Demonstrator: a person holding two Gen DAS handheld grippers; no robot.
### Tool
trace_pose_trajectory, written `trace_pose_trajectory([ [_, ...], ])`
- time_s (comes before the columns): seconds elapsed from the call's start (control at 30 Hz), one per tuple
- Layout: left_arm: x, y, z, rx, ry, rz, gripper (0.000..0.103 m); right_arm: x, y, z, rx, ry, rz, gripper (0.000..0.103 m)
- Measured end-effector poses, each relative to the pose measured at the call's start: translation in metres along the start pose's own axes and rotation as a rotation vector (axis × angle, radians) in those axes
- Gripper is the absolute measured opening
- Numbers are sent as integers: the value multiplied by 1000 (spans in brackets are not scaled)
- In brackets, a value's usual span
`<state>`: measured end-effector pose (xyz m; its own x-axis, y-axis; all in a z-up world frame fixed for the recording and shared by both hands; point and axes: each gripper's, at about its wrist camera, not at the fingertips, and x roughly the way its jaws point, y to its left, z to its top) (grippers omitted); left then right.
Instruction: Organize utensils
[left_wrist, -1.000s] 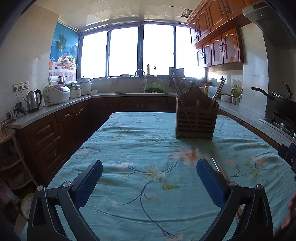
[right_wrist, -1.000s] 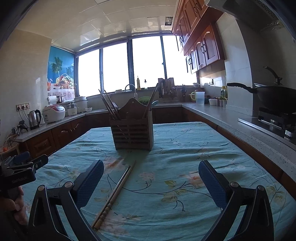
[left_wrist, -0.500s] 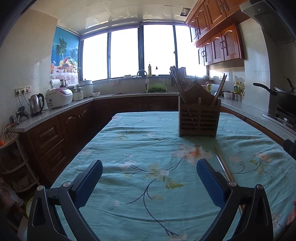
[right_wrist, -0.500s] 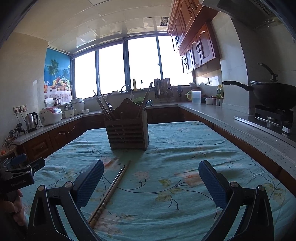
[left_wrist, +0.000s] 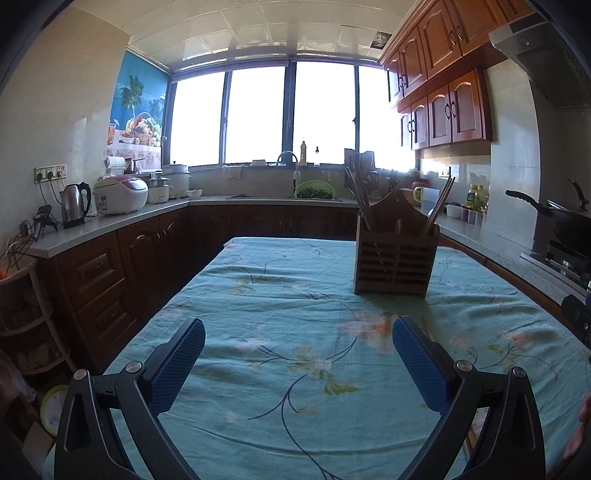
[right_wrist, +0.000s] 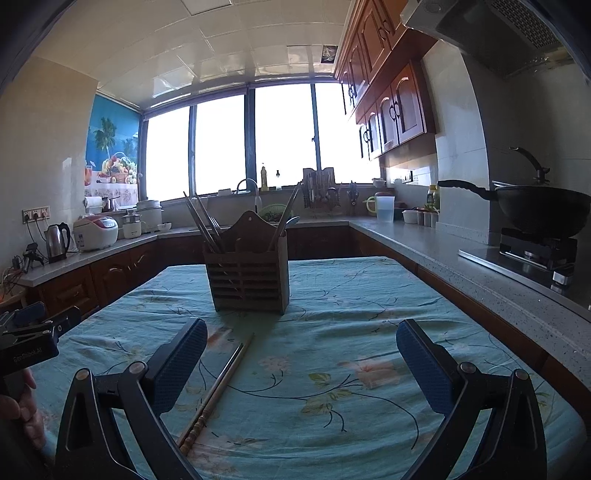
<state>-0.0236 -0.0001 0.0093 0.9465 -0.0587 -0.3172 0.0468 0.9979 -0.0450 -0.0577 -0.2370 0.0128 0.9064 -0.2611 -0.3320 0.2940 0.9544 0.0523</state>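
Observation:
A wooden slatted utensil holder (right_wrist: 248, 269) stands upright on the floral teal tablecloth (right_wrist: 351, 332), with chopsticks and a spoon leaning in it; it also shows in the left wrist view (left_wrist: 395, 254). A pair of chopsticks (right_wrist: 218, 387) lies flat on the cloth in front of the holder, between my right gripper's fingers and nearer the left one. My right gripper (right_wrist: 301, 350) is open and empty above the cloth. My left gripper (left_wrist: 299, 350) is open and empty, to the left of the holder. The left gripper's body shows at the right view's left edge (right_wrist: 29, 332).
Counters run around the table: a kettle (left_wrist: 75, 204) and rice cooker (left_wrist: 120, 194) at the left, a sink with a green colander (left_wrist: 315, 190) at the back, a wok (right_wrist: 539, 208) on the stove at the right.
Both grippers have drawn a little nearer to the holder and tilted up slightly. The chopsticks on the cloth have not moved. Both grippers stay open.

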Motion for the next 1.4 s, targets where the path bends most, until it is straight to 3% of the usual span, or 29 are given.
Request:
trace_pose_trajectory([
  [0.07,-2,1,0,-8,-36,16,102,-1,3,5,-5,-1,17,103],
  [0.17,5,-4,0,25,23,-11,102,0,9,11,-34,1,12,103],
  [0.23,11,-11,-2,62,65,12,102,1,13,9,-63,-4,16,103],
  [0.43,14,-17,-4,93,75,36,102,13,17,-4,-72,59,41,103],
  [0.97,17,-28,-3,111,119,15,102,23,-1,-11,13,115,9,103],
  [1.4,12,-31,-6,86,105,14,102,20,2,-15,0,93,31,103],
])
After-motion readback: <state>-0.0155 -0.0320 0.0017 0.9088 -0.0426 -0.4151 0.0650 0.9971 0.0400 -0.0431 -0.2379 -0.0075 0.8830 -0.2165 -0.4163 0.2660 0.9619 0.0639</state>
